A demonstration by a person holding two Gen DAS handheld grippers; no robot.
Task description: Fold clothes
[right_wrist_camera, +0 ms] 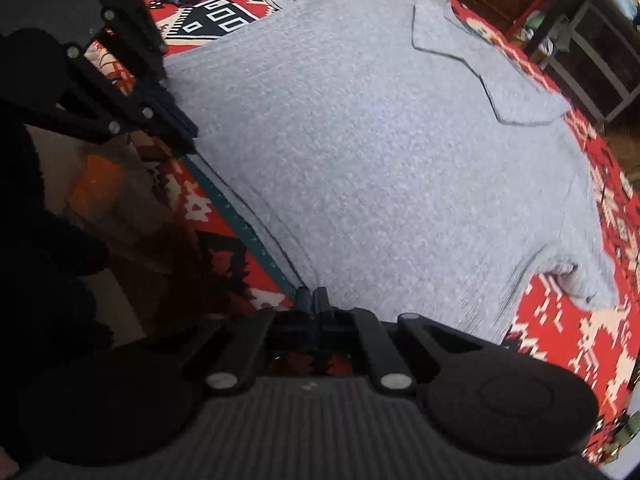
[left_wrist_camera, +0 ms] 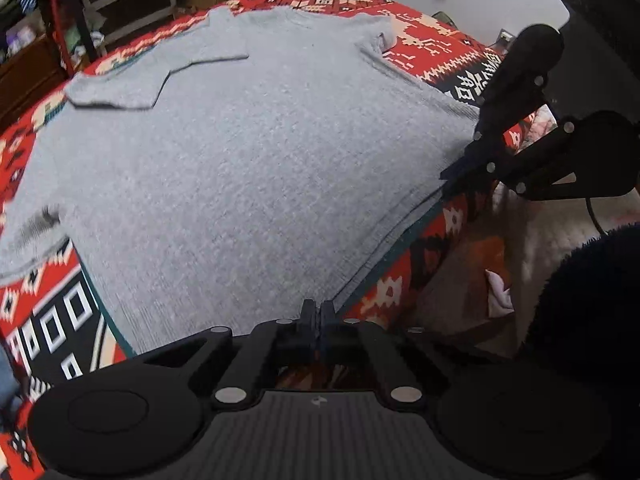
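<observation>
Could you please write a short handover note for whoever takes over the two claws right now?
Left claw: shut on the near hem of the grey T-shirt, at one corner.
Right claw: shut on the same hem at the other corner.
The shirt lies spread flat on the red patterned blanket, collar end away from you. One sleeve is already folded in over the body; the other sleeve lies out on the blanket.
Done: shirt laid out, one sleeve in, hem gripped at both corners.
Left: probably carry the hem up towards the collar, deal with the loose sleeve, then finish the fold.
</observation>
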